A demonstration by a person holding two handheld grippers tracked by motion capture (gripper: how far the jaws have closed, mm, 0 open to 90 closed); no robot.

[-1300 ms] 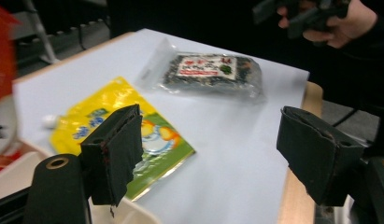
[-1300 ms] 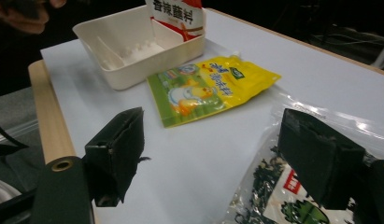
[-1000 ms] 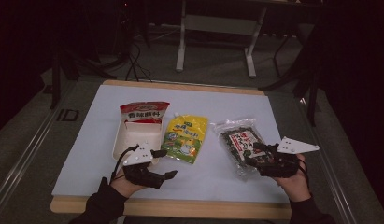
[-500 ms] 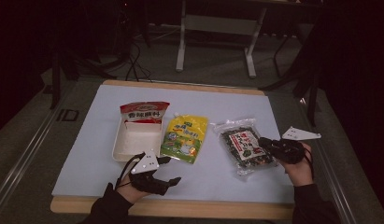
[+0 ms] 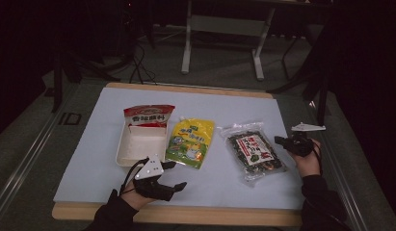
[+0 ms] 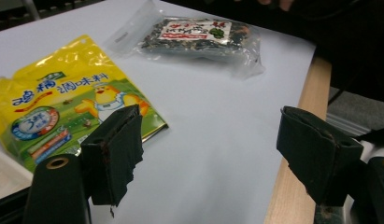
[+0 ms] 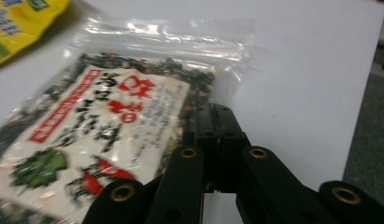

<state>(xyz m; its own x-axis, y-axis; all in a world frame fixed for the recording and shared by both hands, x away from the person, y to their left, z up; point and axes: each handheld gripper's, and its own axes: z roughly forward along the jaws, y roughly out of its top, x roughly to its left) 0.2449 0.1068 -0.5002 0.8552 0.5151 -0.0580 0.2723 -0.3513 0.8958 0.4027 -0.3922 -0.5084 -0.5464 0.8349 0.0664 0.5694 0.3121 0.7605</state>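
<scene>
Left gripper: I hold it low over the desk's near edge, left of centre; its jaws stand wide apart with nothing between them, one pad over the white mat, the other over the wooden lip.
Right gripper: I have it at the desk's right edge, its jaws pressed together. In the right gripper view the tips sit at the right border of the seaweed packet; I cannot tell whether they pinch the clear film or only touch it.
Seaweed packet: a clear bag of dark flakes with a white, red and green label, lying flat on the right part of the mat, its long side running toward the near right corner. In the left gripper view it lies well apart from my open jaws.
Yellow pouch: flat in the middle of the mat, between the tray and the seaweed packet, its left edge touching or overlapping the tray's right rim.
White tray: left of centre, shallow, its near rim just beyond my left gripper.
Red and white bag: propped at the tray's far end, toward the desk's far edge.
Mat: pale, covering most of the wooden desk.
</scene>
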